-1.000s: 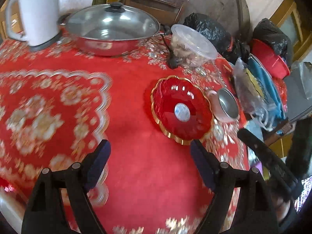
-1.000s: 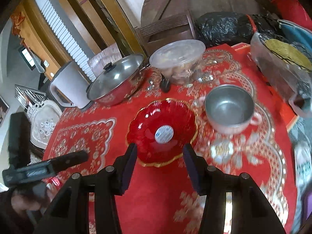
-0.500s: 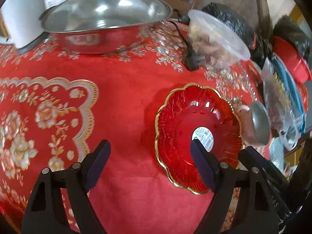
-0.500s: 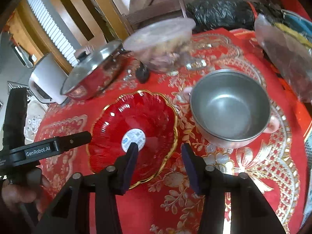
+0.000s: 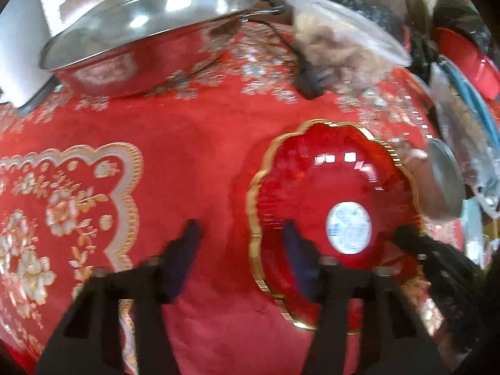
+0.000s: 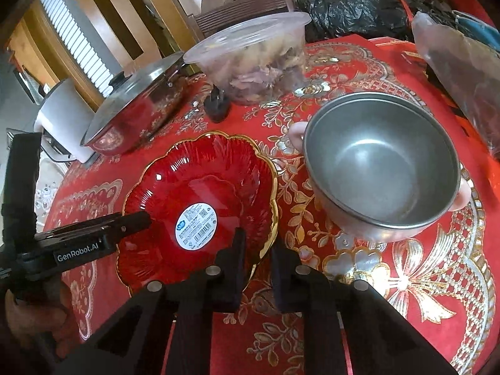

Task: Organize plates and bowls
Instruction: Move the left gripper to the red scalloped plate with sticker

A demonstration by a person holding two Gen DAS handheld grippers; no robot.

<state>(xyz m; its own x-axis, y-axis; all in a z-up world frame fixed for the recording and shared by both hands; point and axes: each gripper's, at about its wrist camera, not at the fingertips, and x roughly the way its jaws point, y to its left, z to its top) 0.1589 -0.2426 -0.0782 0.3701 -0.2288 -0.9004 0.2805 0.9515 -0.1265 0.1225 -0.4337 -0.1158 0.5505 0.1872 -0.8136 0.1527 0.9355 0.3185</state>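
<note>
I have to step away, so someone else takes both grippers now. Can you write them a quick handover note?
Right gripper: fingers straddle the near rim of the red plate, narrowly spaced; whether they pinch it yet cannot be told.
Left gripper: open, holding nothing, at the plate's opposite edge, one finger over the plate.
Things: red plate lies flat on the tablecloth; the empty metal bowl stands just beside it, on the right gripper's side.
Done: nothing stacked or moved aside yet.
Left: secure the plate, then probably put plate and bowl together.

The left wrist view is motion-blurred; the kettle (image 5: pixel 18 47) is cut off at its edge, the bowl (image 5: pixel 443 178) half hidden
</note>
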